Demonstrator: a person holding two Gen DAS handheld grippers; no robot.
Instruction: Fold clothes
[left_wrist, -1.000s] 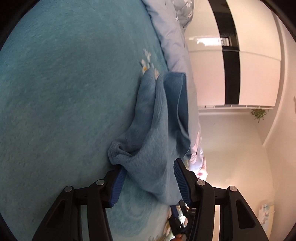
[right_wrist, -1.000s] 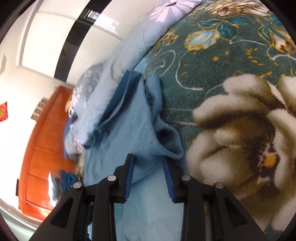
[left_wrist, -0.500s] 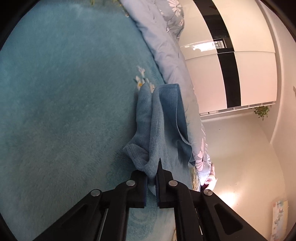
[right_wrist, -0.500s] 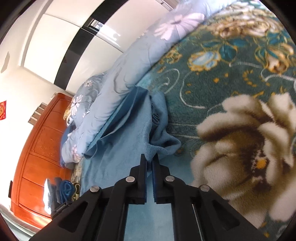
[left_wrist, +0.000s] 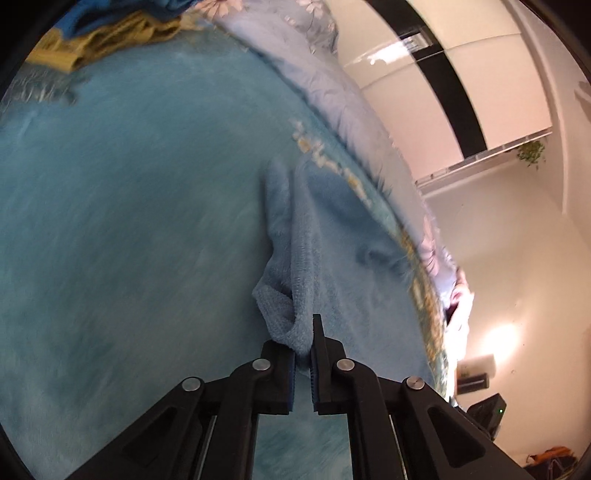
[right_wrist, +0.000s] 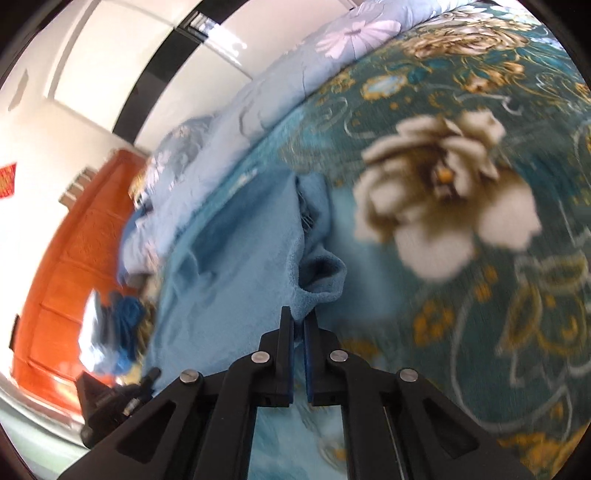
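**A:** Start with your left wrist view. What is your left claw (left_wrist: 303, 345) doing?

**B:** It is clamped on a corner of the light blue garment (left_wrist: 295, 266). The fleecy cloth bunches into a small loop just ahead of the pads, and the rest runs away from you in a long fold over the teal blanket (left_wrist: 129, 221) on the bed. Beyond the blanket's far edge lies a pale blue floral quilt (left_wrist: 332, 88). At the upper left there is a blurred yellowish cloth (left_wrist: 110, 33) with something blue beside it.

**A:** And your right wrist view?

**B:** Your right claw (right_wrist: 299, 326) is likewise pinched tight on another corner of the same garment (right_wrist: 240, 266), which spreads to the left of the fingers and curls into a pocket just to their right. It lies on the blanket, whose big cream flower (right_wrist: 443, 206) sits off to the right. An orange wooden headboard (right_wrist: 74, 258) stands at the left, and your left claw's black frame (right_wrist: 110, 402) shows at the lower left.
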